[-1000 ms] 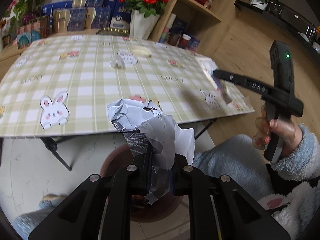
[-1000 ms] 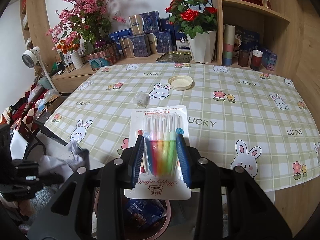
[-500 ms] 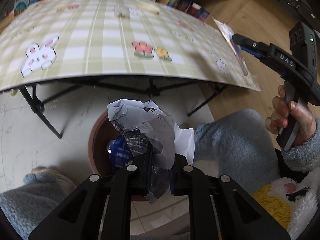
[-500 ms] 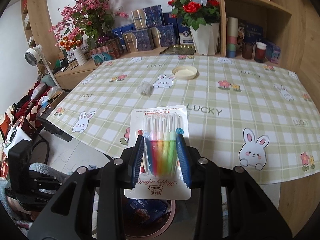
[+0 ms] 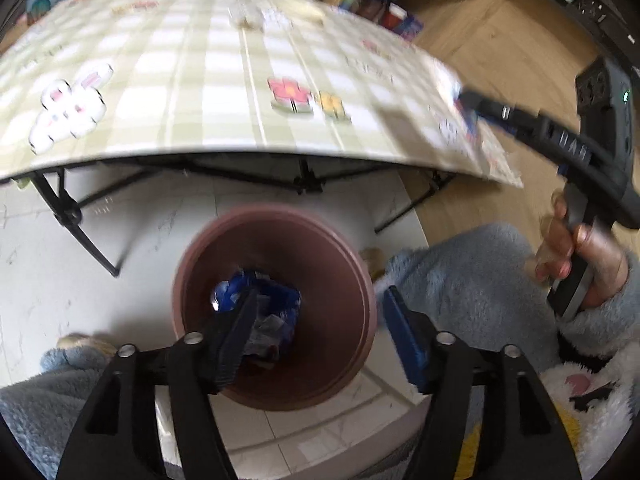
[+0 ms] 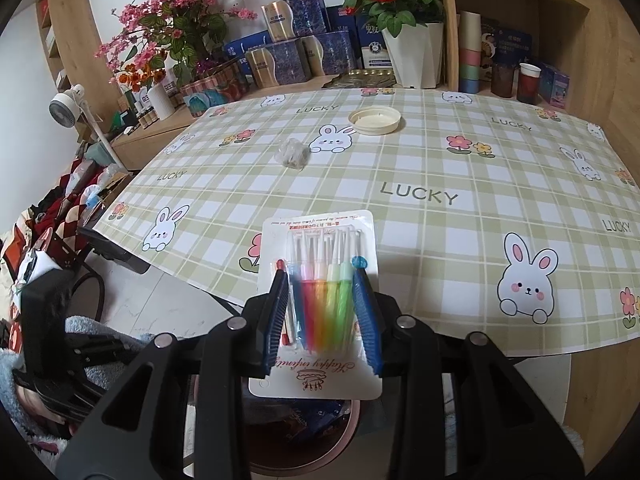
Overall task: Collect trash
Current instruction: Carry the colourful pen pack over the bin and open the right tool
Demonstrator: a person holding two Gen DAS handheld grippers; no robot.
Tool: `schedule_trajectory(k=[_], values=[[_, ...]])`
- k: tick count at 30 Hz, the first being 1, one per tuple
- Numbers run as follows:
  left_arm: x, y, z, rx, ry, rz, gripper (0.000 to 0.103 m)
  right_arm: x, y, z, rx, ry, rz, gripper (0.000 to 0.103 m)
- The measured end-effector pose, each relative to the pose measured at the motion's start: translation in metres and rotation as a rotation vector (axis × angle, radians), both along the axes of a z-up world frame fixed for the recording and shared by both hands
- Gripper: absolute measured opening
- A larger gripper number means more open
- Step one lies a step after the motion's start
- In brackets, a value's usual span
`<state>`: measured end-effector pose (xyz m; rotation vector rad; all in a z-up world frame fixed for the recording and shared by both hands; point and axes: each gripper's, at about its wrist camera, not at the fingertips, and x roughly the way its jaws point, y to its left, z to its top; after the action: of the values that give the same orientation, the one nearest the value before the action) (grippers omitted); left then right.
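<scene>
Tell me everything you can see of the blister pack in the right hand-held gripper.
The blister pack is a white card with a clear plastic bubble holding a row of small brushes with red, orange, yellow and green handles and white tips. Printed script runs across its near end, small text along the far edge. It looks intact and lies roughly flat, pointing away. The right hand-held gripper is shut on the bubble's sides, holding it above the pink bin at the table's edge.

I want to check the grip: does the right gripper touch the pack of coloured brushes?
Touching. The right wrist view shows the right gripper with both blue pads pressed against the sides of the pack of coloured brushes.
</scene>
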<state>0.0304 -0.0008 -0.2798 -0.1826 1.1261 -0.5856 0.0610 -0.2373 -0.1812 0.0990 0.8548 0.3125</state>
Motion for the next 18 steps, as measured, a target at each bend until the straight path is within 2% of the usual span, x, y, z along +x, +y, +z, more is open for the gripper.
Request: schedule_trajectory(k=[5,9,13,18], values=[[0.0,0.021,0.033,-0.016,-0.134,0.125,0.085,-0.004,0.005,-0.003,0.007,0.009,0.016,0.036],[-0.005,0.037,0.056,0.016,-0.24,0.226,0.094,-0.008,0.012,-0.01,0.005,0.031,0.04,0.036],[-0.009,0.048,0.07,0.058,-0.308,0.298,0.097,-0.012,0.02,-0.02,0.01,0.068,0.064,0.036],[-0.012,0.053,0.075,0.098,-0.349,0.341,0.097,-0.02,0.035,-0.038,0.004,0.135,0.108,0.036]])
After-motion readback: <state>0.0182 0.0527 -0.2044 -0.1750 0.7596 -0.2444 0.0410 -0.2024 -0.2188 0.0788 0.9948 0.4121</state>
